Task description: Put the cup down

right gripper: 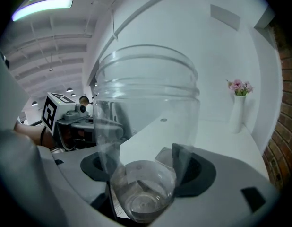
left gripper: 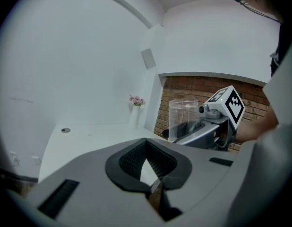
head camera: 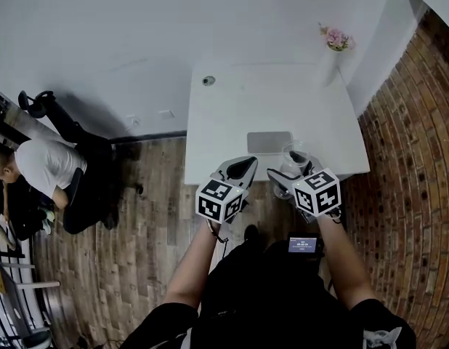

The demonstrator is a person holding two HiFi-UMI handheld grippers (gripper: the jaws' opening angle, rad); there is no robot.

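A clear plastic cup [right gripper: 146, 126] stands upright between the dark pads of my right gripper [right gripper: 146, 171], which is shut on its lower part. In the head view the cup [head camera: 294, 155] hangs over the near edge of the white table [head camera: 268, 100], with the right gripper [head camera: 290, 174] behind it. My left gripper [head camera: 243, 168] is just left of it at the same table edge. Its pads [left gripper: 155, 162] meet with nothing between them. The left gripper view shows the cup [left gripper: 183, 115] and the right gripper [left gripper: 207, 131] off to its right.
A grey mat [head camera: 269, 142] lies on the table just beyond the cup. A white vase with pink flowers [head camera: 336, 42] stands at the far right corner, and a small round fitting [head camera: 208, 81] sits far left. A brick wall [head camera: 417, 158] runs along the right. A person [head camera: 46, 166] sits at the far left.
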